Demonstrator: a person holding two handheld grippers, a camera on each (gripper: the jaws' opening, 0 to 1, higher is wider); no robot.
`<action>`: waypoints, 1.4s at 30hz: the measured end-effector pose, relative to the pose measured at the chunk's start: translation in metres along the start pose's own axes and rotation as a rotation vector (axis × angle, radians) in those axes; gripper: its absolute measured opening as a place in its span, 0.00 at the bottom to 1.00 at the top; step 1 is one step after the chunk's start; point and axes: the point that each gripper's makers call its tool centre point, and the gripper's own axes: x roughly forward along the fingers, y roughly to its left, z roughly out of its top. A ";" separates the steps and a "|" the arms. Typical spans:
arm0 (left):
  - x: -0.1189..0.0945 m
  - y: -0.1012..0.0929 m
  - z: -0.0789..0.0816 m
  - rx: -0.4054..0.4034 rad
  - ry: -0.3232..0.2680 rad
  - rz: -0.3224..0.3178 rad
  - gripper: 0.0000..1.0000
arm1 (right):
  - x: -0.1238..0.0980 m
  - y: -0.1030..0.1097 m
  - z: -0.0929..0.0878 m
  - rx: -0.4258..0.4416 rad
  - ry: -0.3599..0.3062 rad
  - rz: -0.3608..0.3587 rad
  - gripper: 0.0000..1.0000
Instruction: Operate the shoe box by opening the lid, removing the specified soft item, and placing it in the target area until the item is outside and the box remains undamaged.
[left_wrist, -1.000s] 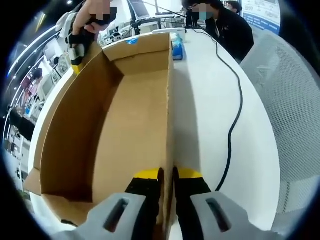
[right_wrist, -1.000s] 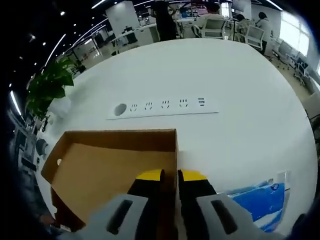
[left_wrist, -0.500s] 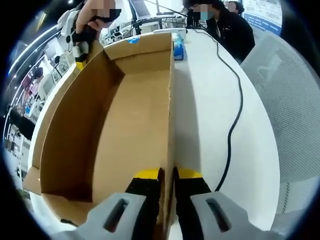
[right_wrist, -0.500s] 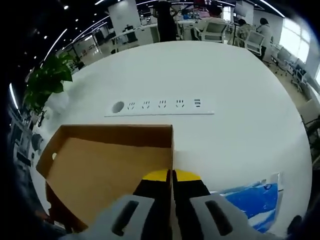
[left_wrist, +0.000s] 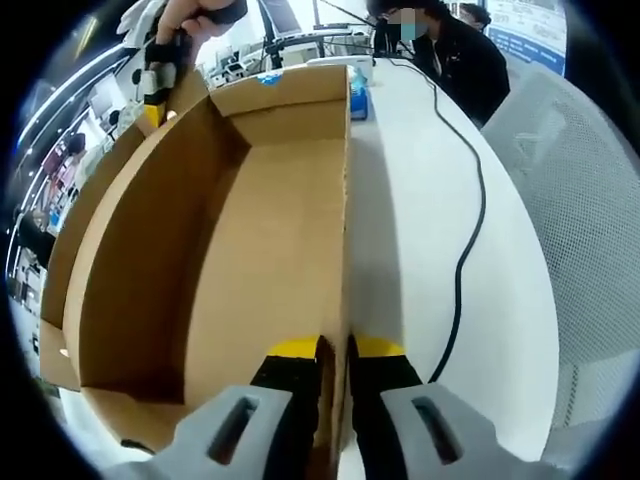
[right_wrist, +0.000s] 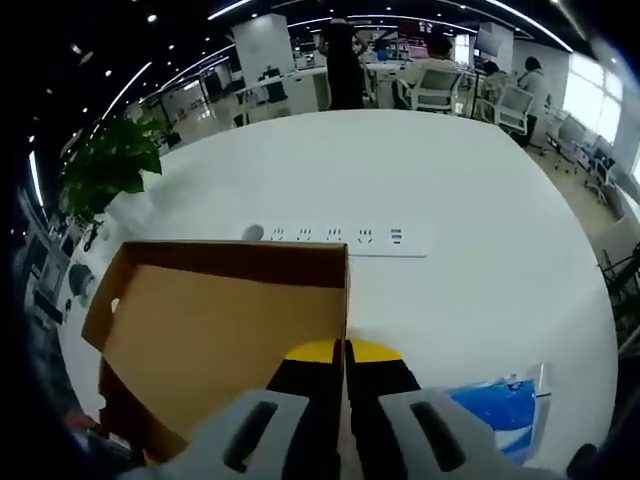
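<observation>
Pinching near wall of cardboard box (left_wrist: 250, 260) with left gripper (left_wrist: 334, 350), jaws clamped together. Clamping opposite box edge with right gripper (right_wrist: 341, 352). Sitting on white table (left_wrist: 420, 200); black cable (left_wrist: 465, 250) trailing beyond; blue packet (right_wrist: 500, 410) lying beside.

The shoe box (left_wrist: 250, 250) is plain brown cardboard, unprinted inside. The counter (left_wrist: 420, 200) is white, crossed by a black cable (left_wrist: 468, 240). Each gripper — left gripper (left_wrist: 333, 350), right gripper (right_wrist: 342, 352) — is black with yellow tips on grey mounts. A blue packet (right_wrist: 495, 405) lies near a white socket strip (right_wrist: 340, 238); the plant (right_wrist: 110, 170) is green.
</observation>
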 end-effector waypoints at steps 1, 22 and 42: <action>0.000 0.000 0.000 0.004 -0.002 0.002 0.09 | -0.004 0.001 0.000 0.000 -0.004 0.001 0.00; 0.000 0.001 0.001 0.014 -0.007 -0.001 0.09 | -0.040 0.000 0.025 0.007 -0.166 -0.008 0.00; 0.000 -0.001 0.000 0.014 -0.011 0.000 0.08 | -0.066 -0.003 0.028 -0.119 -0.252 0.015 0.00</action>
